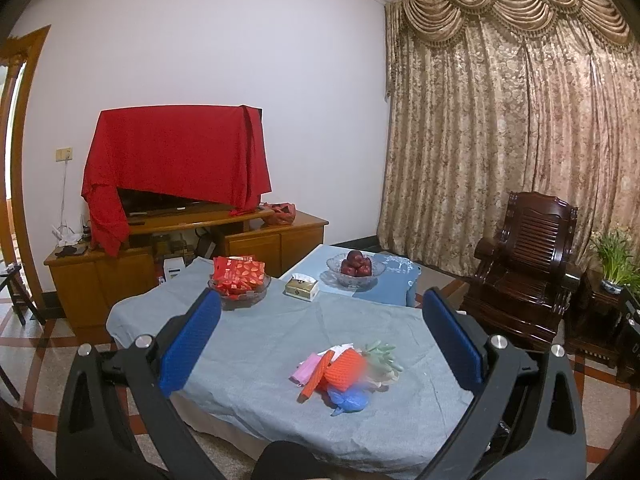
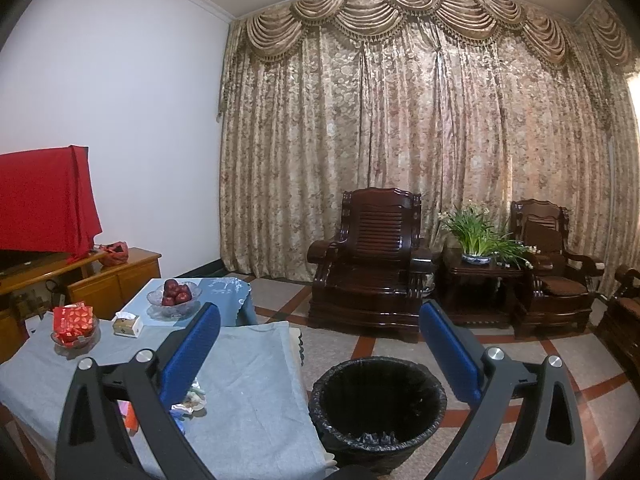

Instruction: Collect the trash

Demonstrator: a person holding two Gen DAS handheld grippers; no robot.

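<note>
A pile of trash [image 1: 344, 372] lies near the front of the table under its grey cloth [image 1: 256, 360]: an orange foam net, a pink wrapper, a blue plastic piece, a pale green foam net and white paper. My left gripper [image 1: 320, 340] is open and empty, held above the table just behind the pile. In the right wrist view the pile [image 2: 188, 400] is mostly hidden behind the left finger. My right gripper [image 2: 320, 344] is open and empty, above a bin [image 2: 378, 404] with a black liner that stands on the floor beside the table.
On the table stand a glass bowl of red packets [image 1: 239, 280], a tissue box [image 1: 302, 287] and a glass bowl of apples [image 1: 356, 266]. A wooden TV cabinet [image 1: 180, 248] with a red-draped screen stands behind. Dark wooden armchairs [image 2: 368, 260] and a potted plant [image 2: 476, 236] line the curtain.
</note>
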